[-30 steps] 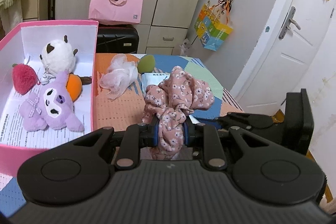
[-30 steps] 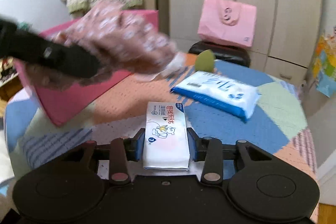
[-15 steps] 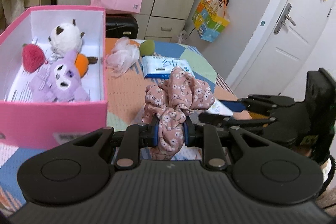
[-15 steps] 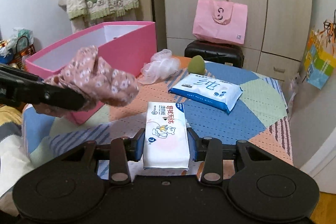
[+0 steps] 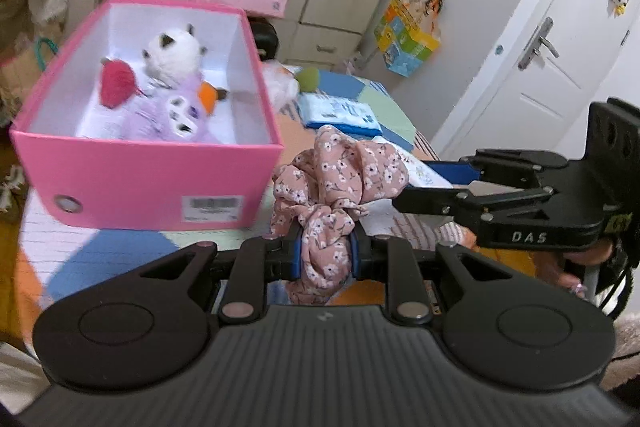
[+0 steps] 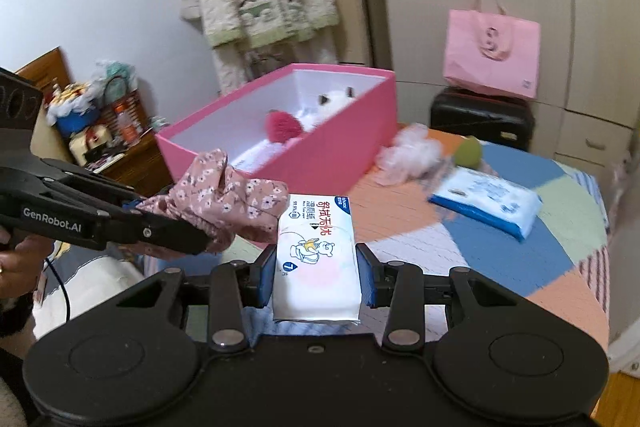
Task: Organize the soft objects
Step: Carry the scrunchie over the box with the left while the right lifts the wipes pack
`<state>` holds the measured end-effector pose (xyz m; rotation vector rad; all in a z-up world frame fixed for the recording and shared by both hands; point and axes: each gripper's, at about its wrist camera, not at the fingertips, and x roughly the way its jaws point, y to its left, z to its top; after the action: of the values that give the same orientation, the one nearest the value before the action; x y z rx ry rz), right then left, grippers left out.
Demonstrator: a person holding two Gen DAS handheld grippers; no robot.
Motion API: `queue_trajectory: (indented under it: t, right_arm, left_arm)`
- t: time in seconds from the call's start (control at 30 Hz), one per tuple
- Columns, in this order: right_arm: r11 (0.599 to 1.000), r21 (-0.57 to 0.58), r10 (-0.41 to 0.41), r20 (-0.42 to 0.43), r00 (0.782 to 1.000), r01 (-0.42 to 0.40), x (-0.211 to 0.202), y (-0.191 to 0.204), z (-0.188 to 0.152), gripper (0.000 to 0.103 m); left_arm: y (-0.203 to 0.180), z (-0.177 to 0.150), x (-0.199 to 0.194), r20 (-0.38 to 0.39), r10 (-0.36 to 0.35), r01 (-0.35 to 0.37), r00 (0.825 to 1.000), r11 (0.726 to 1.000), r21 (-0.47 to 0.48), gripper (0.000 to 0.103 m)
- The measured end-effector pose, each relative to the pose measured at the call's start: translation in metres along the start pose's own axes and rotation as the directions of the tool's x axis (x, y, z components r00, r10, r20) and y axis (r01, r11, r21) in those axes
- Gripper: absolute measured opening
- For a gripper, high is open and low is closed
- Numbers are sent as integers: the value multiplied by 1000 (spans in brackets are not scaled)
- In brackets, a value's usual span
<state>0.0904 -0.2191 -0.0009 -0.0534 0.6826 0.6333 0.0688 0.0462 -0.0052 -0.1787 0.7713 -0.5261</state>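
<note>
The left tool (image 5: 325, 254) is clamped tight on a pink floral scrunchie (image 5: 336, 187), whose ruffles bunch up above the blue pads. In the right wrist view the same scrunchie (image 6: 224, 199) sits at about nine o'clock, just beside the tissue pack. The right tool (image 6: 316, 279) pinches a small white tissue pack (image 6: 316, 259) printed with a cartoon bear, its pads pressing the pack's two long sides; the pack stands out past the fingertips towards twelve o'clock. Both tools are held above a patchwork-covered worktop (image 6: 500, 259) of orange, blue and green panels.

Further out on the worktop, at about two o'clock in the right wrist view, a blue-and-white wet wipes pack (image 6: 486, 199) lies flat. Beyond it rest a white mesh bath puff (image 6: 408, 151) and a green egg-shaped sponge (image 6: 469, 151), near each other but apart. At eleven o'clock stands an open pink box (image 5: 152, 183). Inside it lie a purple plush toy (image 5: 168, 111), a red fluffy ball (image 5: 117, 83), a white plush animal (image 5: 173, 51) and something orange (image 5: 207, 93) partly hidden.

Farthest back, a pink tote bag (image 6: 491, 53) sits on a black suitcase (image 6: 482, 117) against pale cupboards.
</note>
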Motion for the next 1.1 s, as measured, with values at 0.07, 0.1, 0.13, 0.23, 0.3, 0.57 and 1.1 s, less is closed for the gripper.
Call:
queue_trajectory:
  t: [0.07, 0.1, 0.13, 0.23, 0.3, 0.57, 1.1]
  right_arm:
    - [1000, -24, 10, 12, 1000, -10, 0, 9, 9, 46]
    - [999, -35, 9, 23, 1000, -8, 1, 13, 14, 46]
    - [999, -50, 8, 34, 999, -6, 1, 17, 19, 46]
    - [995, -96, 15, 53, 998, -10, 6, 29, 36, 46]
    - [992, -125, 28, 60, 998, -20, 10, 36, 48, 46]
    - [977, -206, 66, 86, 994, -47, 42, 48, 93, 43]
    - [986, -96, 136, -37, 990, -139, 92, 4, 82, 25]
  left_arm:
    - [2, 1, -13, 41, 15, -16, 999, 1000, 13, 21]
    - [4, 3, -18, 59, 16, -17, 998, 1000, 16, 21]
    - [7, 5, -21, 72, 18, -19, 997, 1000, 15, 21]
    - [17, 16, -28, 105, 52, -53, 993, 999, 4, 21]
    - [23, 25, -32, 130, 95, -95, 987, 995, -3, 21]
    - [47, 49, -30, 218, 267, -273, 939, 962, -5, 21]
    - [94, 78, 56, 59, 405, -408, 913, 909, 87, 22]
